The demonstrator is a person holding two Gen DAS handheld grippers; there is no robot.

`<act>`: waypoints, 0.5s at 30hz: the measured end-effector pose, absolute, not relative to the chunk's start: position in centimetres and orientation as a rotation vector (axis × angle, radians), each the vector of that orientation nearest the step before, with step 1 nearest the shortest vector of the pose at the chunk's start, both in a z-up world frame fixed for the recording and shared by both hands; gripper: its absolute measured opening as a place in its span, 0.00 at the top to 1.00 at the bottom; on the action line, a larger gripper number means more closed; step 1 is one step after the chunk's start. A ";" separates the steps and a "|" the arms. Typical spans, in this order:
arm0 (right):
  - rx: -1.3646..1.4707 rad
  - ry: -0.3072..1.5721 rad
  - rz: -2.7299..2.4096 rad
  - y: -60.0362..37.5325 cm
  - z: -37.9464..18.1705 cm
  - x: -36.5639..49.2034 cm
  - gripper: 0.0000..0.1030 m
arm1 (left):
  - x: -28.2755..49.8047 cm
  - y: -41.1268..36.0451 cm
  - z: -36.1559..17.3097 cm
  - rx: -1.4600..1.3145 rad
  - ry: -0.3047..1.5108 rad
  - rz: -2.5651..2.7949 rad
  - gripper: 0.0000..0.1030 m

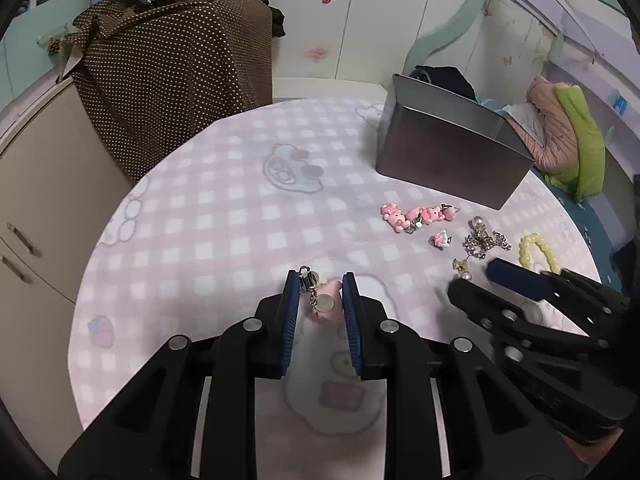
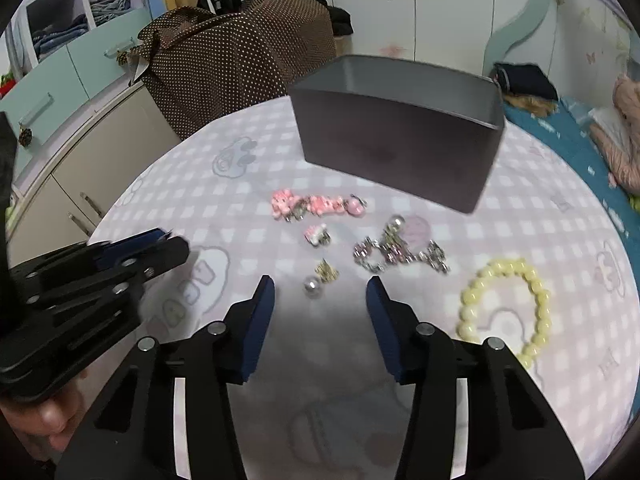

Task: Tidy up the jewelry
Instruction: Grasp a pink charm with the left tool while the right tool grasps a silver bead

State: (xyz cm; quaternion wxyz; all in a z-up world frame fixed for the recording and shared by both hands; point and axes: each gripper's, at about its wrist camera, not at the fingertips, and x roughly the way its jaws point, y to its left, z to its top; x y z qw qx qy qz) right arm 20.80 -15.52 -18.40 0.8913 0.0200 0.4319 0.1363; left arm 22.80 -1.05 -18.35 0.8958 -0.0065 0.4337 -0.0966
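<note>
My left gripper (image 1: pixel 321 285) is shut on a pink charm with a metal clasp and disc (image 1: pixel 325 303), held over the checked cloth. My right gripper (image 2: pixel 320 286) is open and empty, just in front of a pearl earring (image 2: pixel 313 286). Beyond it lie a silver chain piece (image 2: pixel 394 254), a small pink clip (image 2: pixel 316 235), a pink bear charm string (image 2: pixel 316 204) and a yellow bead bracelet (image 2: pixel 506 308). A dark open box (image 2: pixel 400 140) stands behind them. In the left wrist view the right gripper (image 1: pixel 476 280) is at the right, near the same jewelry (image 1: pixel 416 216).
The round table wears a pink checked cloth (image 1: pixel 224 208). A brown dotted fabric (image 1: pixel 172 72) hangs over something behind it. Beige cabinets (image 1: pixel 36 200) stand at the left. A bed with clothes (image 1: pixel 568 136) lies at the right.
</note>
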 end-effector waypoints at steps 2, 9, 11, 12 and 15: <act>0.014 0.882 0.264 -14.9 -18.4 21.0 0.68 | 22.5 -0.9 -18.2 -0.017 0.897 -0.202 0.78; -0.053 0.886 0.255 -14.4 -18.7 20.8 0.90 | 22.2 -0.8 -17.8 -0.032 0.883 -0.211 0.78; -0.035 0.889 0.261 -14.9 -18.6 20.8 0.91 | 22.2 -0.8 -17.7 -0.034 0.878 -0.215 0.78; -0.021 0.887 0.266 -15.2 -18.5 20.7 0.91 | 22.1 -0.8 -17.6 -0.035 0.876 -0.216 0.78; 0.029 0.879 0.292 -16.4 -18.0 20.1 0.91 | 21.9 -0.7 -17.2 -0.036 0.866 -0.218 0.78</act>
